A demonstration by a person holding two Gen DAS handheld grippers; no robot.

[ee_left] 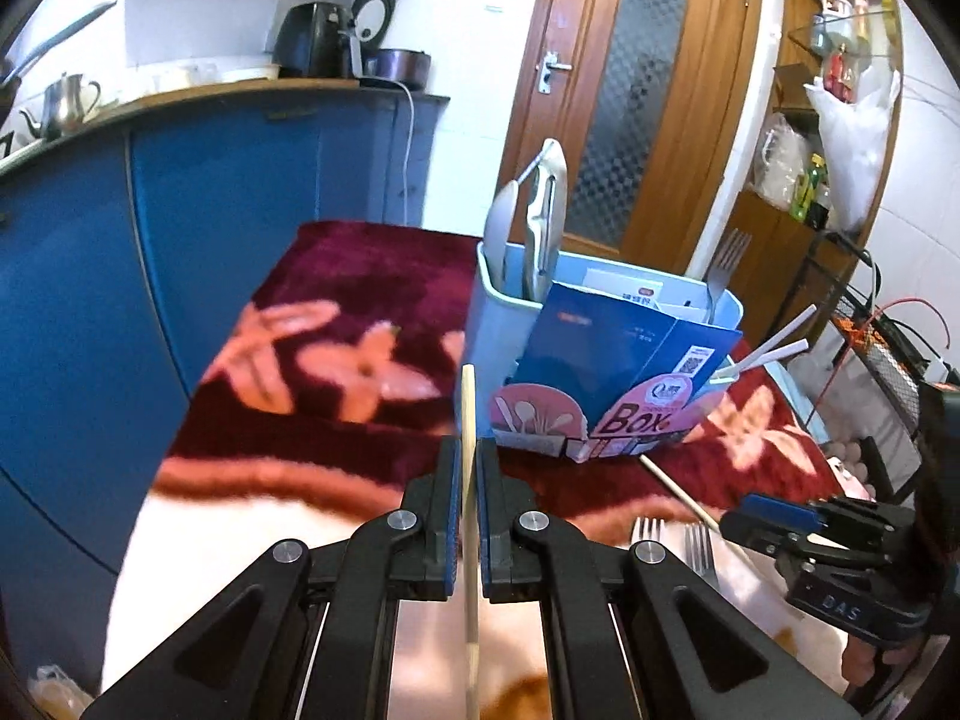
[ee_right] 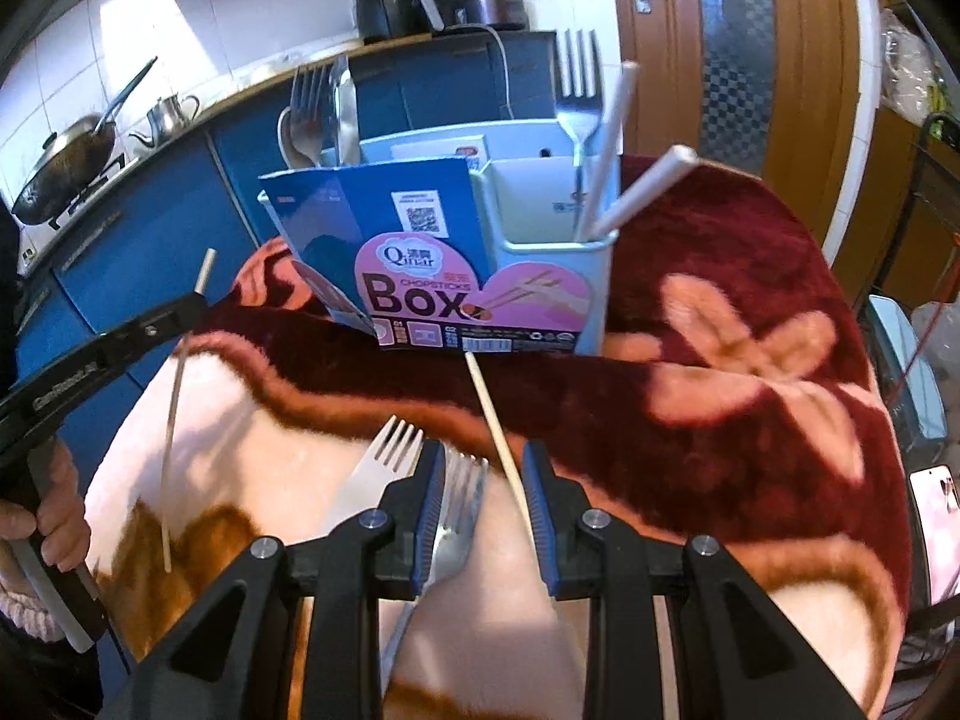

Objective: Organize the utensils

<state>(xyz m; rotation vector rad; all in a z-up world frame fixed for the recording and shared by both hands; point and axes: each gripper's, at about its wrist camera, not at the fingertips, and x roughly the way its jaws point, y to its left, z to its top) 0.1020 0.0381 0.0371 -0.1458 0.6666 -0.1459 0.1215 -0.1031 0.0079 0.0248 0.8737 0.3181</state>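
Left gripper (ee_left: 470, 480) pinching chopstick (ee_left: 468, 420) upright

Right hand-held gripper (ee_right: 480, 516): jaws apart, over two forks (ee_right: 447, 516) and a wooden chopstick (ee_right: 498, 438) on the blanket (ee_right: 720, 420).
Left hand-held gripper (ee_right: 174, 315): clamps another chopstick (ee_right: 171, 420).
Utensil holder (ee_right: 540, 276): forks, white chopsticks (ee_right: 606, 150) upright.

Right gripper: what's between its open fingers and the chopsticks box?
Right wrist view: the right gripper straddles a fork and a wooden chopstick that runs up to the chopsticks box; otherwise only blanket.
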